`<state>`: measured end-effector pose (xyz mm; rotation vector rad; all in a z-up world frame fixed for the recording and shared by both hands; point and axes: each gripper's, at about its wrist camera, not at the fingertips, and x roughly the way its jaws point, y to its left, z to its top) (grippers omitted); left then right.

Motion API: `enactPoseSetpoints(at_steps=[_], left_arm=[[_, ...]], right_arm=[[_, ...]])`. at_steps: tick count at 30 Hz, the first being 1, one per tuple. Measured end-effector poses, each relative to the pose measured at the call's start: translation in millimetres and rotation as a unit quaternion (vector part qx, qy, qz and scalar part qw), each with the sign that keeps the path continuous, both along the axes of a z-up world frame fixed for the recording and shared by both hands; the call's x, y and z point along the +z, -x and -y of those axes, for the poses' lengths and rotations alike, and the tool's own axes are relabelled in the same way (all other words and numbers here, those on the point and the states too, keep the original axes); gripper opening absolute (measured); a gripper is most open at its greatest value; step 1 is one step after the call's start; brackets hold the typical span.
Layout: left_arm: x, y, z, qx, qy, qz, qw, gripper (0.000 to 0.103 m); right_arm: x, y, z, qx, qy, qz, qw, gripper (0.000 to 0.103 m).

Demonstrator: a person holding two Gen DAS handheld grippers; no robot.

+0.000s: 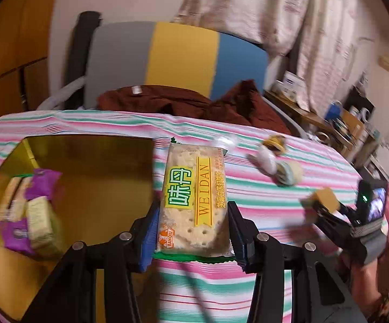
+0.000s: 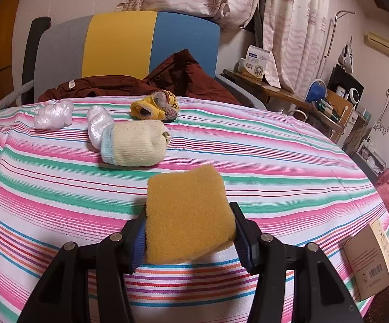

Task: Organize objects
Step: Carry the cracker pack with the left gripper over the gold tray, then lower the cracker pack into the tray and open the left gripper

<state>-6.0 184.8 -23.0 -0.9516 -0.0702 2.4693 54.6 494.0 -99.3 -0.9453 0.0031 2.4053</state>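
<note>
1. The flat clear-wrapped cracker packet with yellow-green label (image 1: 194, 202), at lower centre of the left wrist view, is clamped by its long edges in the left gripper (image 1: 193, 231), beside the open gold-lined cardboard box (image 1: 92, 177) at left, judged its destination.
2. The square orange-yellow foam sponge (image 2: 189, 215) is clamped in the right gripper (image 2: 189, 235), low over the striped bench (image 2: 275, 161).
3. The box with its stored packets is shown only in the left view; the rolled cream sock (image 2: 137, 145) is sharp only in the right.

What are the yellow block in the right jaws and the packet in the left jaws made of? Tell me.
Yellow block: looks like soft foam sponge, matte; its surface is finely pitted and its sides bulge where the jaws squeeze it.
Cracker packet: seems to be clear glossy plastic film; the crackers show through it and the printed label shines.
</note>
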Motion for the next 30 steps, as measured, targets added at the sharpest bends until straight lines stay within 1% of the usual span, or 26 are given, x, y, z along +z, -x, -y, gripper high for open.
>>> enactPoseSetpoints(at_steps=[5,8,10,13,15,18,19,20,21,23,25,28,30], left_arm=[[-4,30,41,0.055,-0.006,0.034,0.9979,0.048],[-12,46,58,0.075,0.002,0.056,0.9956,0.048],[-19,58,69,0.090,0.009,0.079,0.9928,0.048],[-27,74,85,0.110,0.005,0.109,0.9878,0.048],[-30,81,89,0.117,0.005,0.122,0.9856,0.048],[-35,94,89,0.123,0.015,0.139,0.9826,0.048],[-35,97,92,0.129,0.011,0.139,0.9817,0.050],[-34,97,94,0.133,0.007,0.137,0.9816,0.053],[-34,97,95,0.137,0.006,0.135,0.9813,0.060],[-32,95,100,0.144,-0.009,0.132,0.9808,0.067],[-28,91,104,0.142,-0.027,0.127,0.9813,0.070],[-18,76,115,0.141,-0.045,0.104,0.9835,0.080],[-13,68,117,0.133,-0.047,0.088,0.9861,0.089]], right_arm=[[-1,2,3,0.003,-0.010,0.007,1.000,0.055],[-1,3,6,0.005,-0.015,0.009,1.000,0.055],[-1,2,6,0.006,-0.016,0.008,1.000,0.055],[-1,2,7,0.005,-0.017,0.008,1.000,0.055],[-1,2,7,0.005,-0.019,0.010,1.000,0.055],[-1,3,8,0.006,-0.023,0.011,1.000,0.055],[-1,3,9,0.007,-0.024,0.011,1.000,0.055],[-1,3,9,0.007,-0.025,0.011,1.000,0.055],[-1,3,10,0.007,-0.027,0.011,1.000,0.055],[-1,3,11,0.007,-0.031,0.012,0.999,0.055],[0,2,12,0.008,-0.033,0.011,0.999,0.055],[1,1,15,0.012,-0.039,0.008,0.999,0.055],[3,0,20,0.019,-0.045,0.004,0.999,0.055]])
